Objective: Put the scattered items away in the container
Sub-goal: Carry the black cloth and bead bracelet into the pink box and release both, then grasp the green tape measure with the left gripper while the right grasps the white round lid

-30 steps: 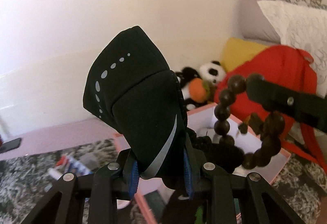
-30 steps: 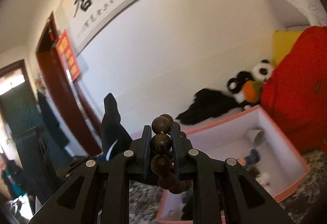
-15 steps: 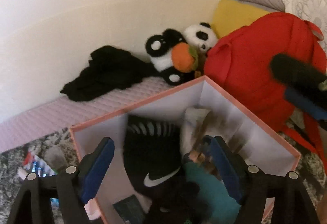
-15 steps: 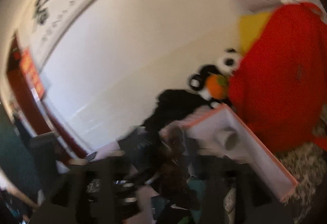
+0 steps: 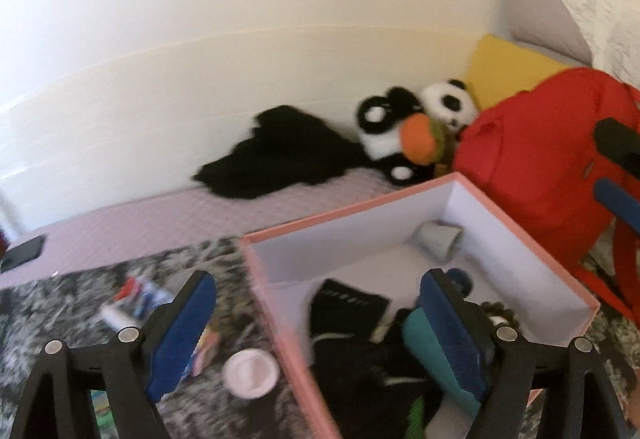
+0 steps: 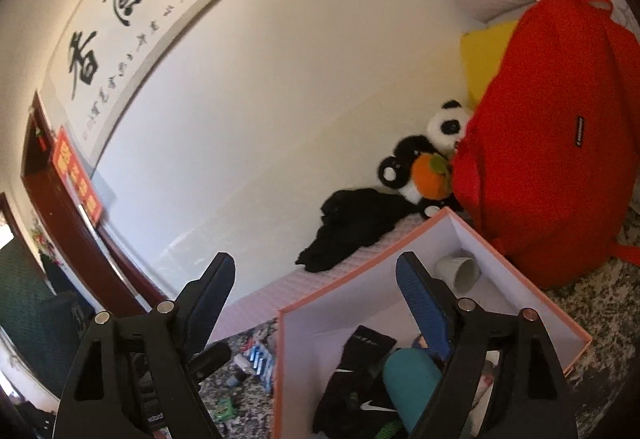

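Note:
A pink-rimmed white box (image 5: 516, 235) (image 6: 532, 279) stands on the patterned rug. In it lie black Nike socks (image 5: 344, 323) (image 6: 360, 379), a teal item (image 5: 424, 335) (image 6: 408, 375), a grey cup (image 5: 438, 241) (image 6: 458, 273) and dark wooden beads (image 5: 498, 309). My left gripper (image 5: 316, 331) is open and empty above the box's left wall. My right gripper (image 6: 316, 303) is open and empty above the box; its fingers (image 5: 616, 175) show at the right edge of the left wrist view.
On the rug left of the box lie a white lid (image 5: 250, 373), a toothpaste tube (image 5: 132, 299) and small packets (image 6: 260, 357). Behind are a black cloth (image 5: 280, 155), a panda plush (image 5: 416, 135), a red backpack (image 5: 552, 159) and a phone (image 5: 22, 253).
My left gripper opened and let the black sock drop into the box. My right gripper opened and released the bead bracelet into the box. Both now hang open and empty.

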The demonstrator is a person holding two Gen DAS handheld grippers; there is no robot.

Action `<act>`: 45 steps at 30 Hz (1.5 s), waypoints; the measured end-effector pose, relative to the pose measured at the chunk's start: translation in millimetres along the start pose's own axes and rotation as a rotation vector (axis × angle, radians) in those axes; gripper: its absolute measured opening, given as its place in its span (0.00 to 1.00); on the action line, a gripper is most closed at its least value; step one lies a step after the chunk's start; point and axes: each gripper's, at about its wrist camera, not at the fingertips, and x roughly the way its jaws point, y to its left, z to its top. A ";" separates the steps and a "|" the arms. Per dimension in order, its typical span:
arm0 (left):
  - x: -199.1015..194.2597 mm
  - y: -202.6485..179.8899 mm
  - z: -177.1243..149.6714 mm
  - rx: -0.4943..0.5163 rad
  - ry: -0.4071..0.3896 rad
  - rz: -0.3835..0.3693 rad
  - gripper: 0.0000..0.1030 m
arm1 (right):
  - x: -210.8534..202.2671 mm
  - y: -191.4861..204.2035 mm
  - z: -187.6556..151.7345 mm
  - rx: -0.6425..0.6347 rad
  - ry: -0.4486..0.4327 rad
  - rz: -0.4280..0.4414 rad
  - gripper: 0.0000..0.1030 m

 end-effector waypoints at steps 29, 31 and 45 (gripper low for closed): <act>18.8 245.0 -218.4 -0.408 0.187 0.236 0.90 | 155.6 177.7 -283.6 -0.475 0.551 -0.270 0.88; 41.2 244.7 -227.7 -0.400 0.219 0.217 0.90 | 169.3 164.8 -299.6 -0.484 0.598 -0.351 0.88; 138.5 239.8 -211.7 -0.338 0.253 0.176 0.98 | 227.4 120.1 -330.7 -0.501 0.669 -0.451 0.89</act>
